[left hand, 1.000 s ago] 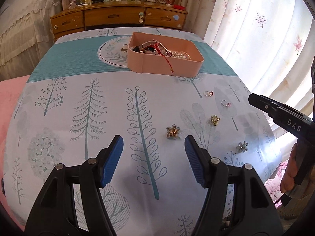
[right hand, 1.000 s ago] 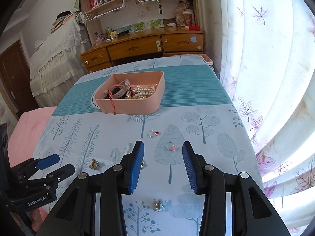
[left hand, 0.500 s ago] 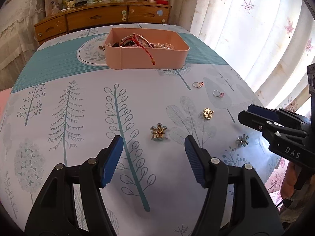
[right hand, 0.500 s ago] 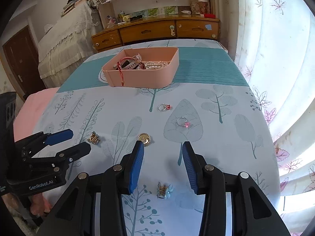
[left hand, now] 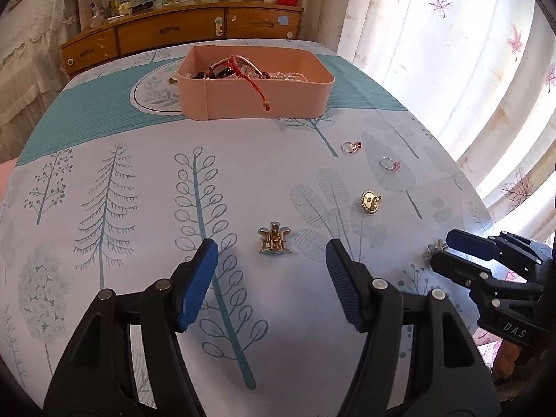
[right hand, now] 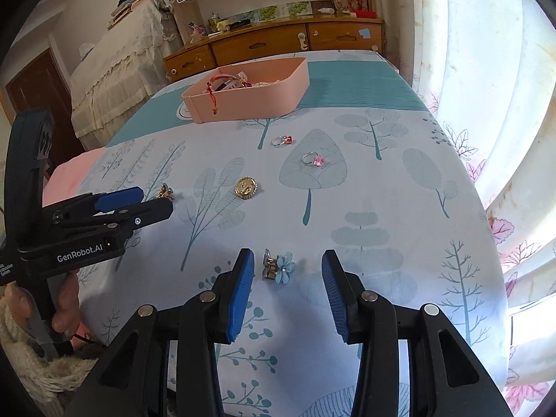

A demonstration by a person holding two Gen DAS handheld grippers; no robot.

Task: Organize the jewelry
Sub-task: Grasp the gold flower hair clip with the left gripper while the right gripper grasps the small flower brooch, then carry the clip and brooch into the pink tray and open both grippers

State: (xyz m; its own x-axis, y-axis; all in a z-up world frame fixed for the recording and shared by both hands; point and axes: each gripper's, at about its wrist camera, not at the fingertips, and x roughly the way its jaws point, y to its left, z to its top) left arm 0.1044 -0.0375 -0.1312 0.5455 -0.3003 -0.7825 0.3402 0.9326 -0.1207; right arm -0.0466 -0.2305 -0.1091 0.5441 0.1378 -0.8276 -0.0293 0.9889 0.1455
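Observation:
A pink box of bracelets and beads stands at the far end of the tree-print cloth. Loose pieces lie nearer: a gold hair claw, a gold brooch, two rings with pink stones, and a blue flower clip. My left gripper is open, with the gold claw just ahead between its fingers. My right gripper is open around the blue flower clip, its pads apart from it.
A wooden dresser with bottles stands behind the table, and a lace-covered piece is at the left. White leaf-print curtains hang along the right edge. A pink cloth lies off the table's left side.
Both grippers have sunk closer to the cloth. The gold claw now lies between the left fingers and the blue flower clip between the right fingers. Jaw widths look unchanged.

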